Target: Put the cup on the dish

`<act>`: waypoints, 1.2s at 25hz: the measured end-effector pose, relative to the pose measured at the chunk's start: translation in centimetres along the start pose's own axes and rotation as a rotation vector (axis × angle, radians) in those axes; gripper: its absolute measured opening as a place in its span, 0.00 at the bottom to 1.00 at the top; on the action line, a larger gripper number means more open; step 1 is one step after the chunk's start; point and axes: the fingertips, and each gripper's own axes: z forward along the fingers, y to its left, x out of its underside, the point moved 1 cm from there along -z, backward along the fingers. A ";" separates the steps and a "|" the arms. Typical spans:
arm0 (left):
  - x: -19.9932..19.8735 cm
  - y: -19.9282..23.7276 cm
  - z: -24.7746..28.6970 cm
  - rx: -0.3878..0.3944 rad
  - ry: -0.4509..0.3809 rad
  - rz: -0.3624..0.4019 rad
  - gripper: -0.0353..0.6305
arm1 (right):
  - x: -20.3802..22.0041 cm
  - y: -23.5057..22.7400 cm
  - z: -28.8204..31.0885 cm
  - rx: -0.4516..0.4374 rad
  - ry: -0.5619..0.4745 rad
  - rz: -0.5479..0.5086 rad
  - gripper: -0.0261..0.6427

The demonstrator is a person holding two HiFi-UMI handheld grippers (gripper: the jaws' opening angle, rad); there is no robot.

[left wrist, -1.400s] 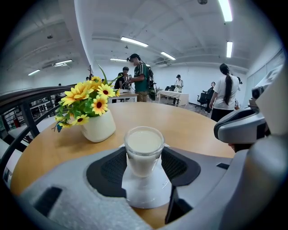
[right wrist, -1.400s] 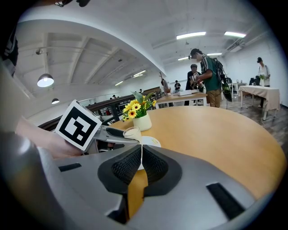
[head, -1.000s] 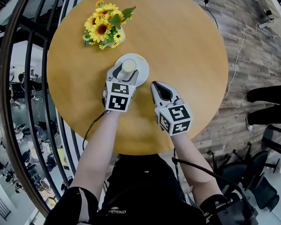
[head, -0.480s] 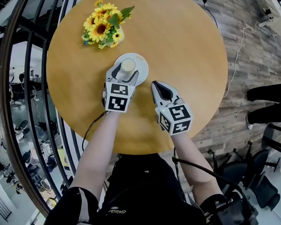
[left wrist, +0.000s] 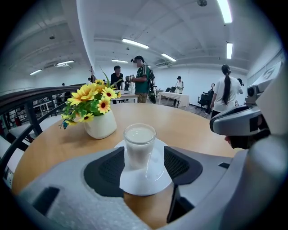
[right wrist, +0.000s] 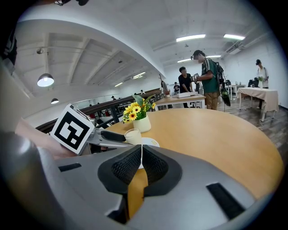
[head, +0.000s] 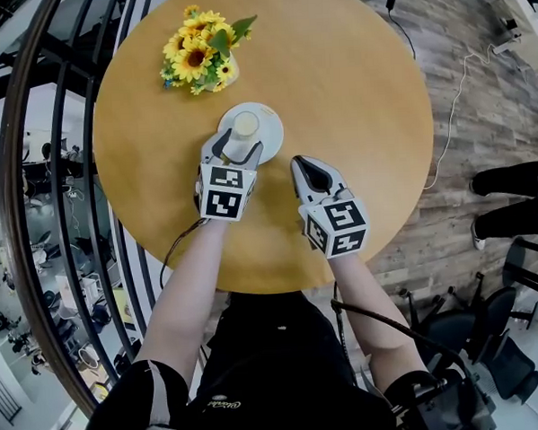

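Flanking the cup (left wrist: 139, 143) without contact, the left gripper (head: 237, 145) stands released, jaws wider than a second ago; cup upright on the dish (head: 271, 129). Right gripper (head: 308, 170) clenched, empty, just beside. Flowers (head: 198, 53) beyond, near the table (head: 362, 97) edge; open tabletop rightward.

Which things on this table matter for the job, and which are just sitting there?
Job: clear glass cup of milky liquid, standing on the round white dish.
Just there: white vase of yellow sunflowers.
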 end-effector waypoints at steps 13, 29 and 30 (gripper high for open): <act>-5.3 -4.2 -7.1 0.010 -0.169 0.007 0.25 | -4.4 1.4 -3.0 -0.004 -0.091 -0.039 0.05; -15.9 -8.2 -16.8 0.007 -0.412 0.054 0.16 | -14.8 6.2 -10.2 -0.075 -0.288 -0.168 0.05; -16.3 -8.5 -17.3 0.009 -0.424 0.058 0.16 | -15.1 6.5 -10.7 -0.079 -0.296 -0.172 0.05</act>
